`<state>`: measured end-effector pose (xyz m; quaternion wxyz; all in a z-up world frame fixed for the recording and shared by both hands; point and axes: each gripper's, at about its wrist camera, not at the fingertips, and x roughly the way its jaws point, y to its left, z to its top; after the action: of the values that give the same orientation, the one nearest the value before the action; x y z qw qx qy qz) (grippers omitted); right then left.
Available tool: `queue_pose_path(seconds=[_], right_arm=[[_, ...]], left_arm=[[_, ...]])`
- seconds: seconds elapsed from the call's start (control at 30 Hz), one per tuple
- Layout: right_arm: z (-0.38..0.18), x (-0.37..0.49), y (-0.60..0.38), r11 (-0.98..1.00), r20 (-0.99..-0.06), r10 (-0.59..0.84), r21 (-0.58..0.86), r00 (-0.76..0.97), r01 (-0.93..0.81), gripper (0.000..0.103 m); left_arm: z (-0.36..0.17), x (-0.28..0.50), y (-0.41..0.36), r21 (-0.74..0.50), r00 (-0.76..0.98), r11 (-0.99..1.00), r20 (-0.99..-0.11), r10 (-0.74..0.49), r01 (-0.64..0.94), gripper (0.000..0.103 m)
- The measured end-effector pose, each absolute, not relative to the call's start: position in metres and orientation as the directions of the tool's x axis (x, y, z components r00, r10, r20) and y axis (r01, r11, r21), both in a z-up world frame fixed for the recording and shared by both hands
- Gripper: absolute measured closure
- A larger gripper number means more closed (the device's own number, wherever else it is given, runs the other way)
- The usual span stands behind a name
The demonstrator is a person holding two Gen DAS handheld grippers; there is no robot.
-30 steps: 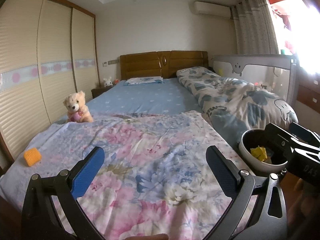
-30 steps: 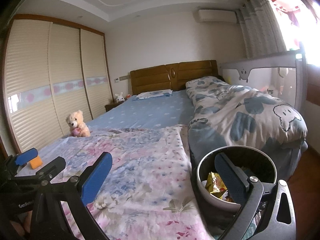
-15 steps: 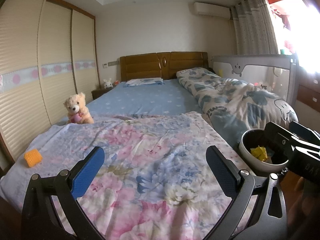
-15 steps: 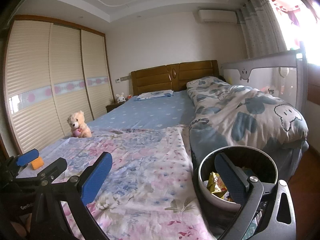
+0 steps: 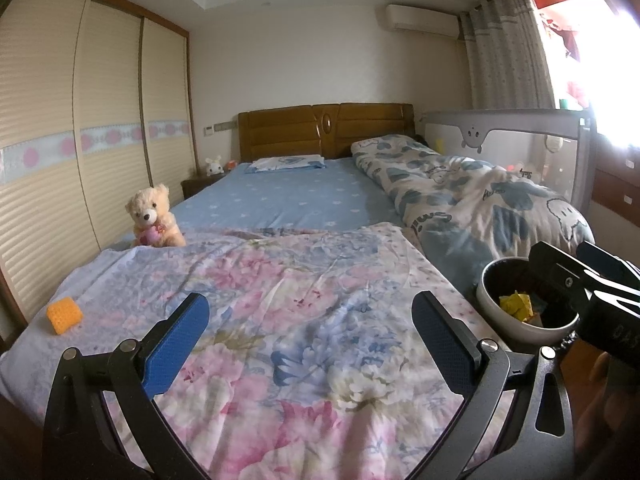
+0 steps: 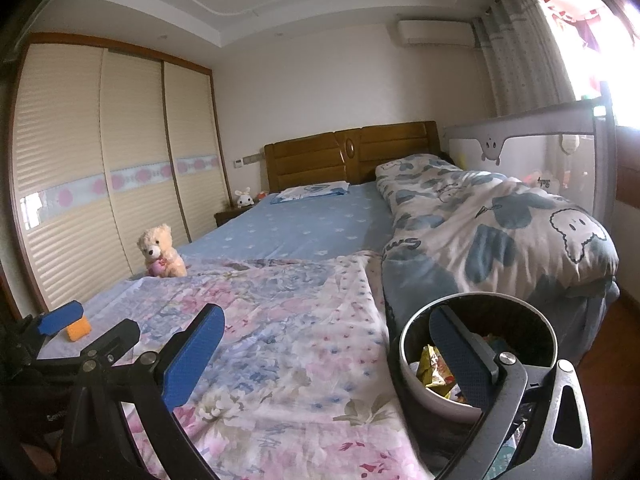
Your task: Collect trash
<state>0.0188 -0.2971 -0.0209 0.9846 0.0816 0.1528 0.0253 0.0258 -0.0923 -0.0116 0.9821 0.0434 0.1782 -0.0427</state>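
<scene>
At the foot of the bed, the left gripper hovers over the floral sheet with its blue-padded fingers spread wide and nothing between them. The right gripper is just as wide open, one finger over the sheet and the other in front of the mouth of the white trash bin, which stands just beside the bed's right edge. Crumpled wrappers, one of them yellow, lie inside the bin. An orange sponge-like block sits on the sheet near the left edge of the bed, well apart from the bin. Further up that side, a teddy bear sits upright. A patterned duvet is bundled along the right side, against a grey bed rail.
</scene>
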Motion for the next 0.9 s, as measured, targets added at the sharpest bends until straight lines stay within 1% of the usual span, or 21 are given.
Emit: queue_pose_path(seconds=[0.9], right_arm=[[-0.0213,0.0191,-0.2958,0.985,-0.297,0.082,0.171,0.951,-0.031,0.0]], left_arm=[[-0.0122,0.0262,-0.0923,0.069,0.932,0.992,-0.356,-0.07,0.101,0.0]])
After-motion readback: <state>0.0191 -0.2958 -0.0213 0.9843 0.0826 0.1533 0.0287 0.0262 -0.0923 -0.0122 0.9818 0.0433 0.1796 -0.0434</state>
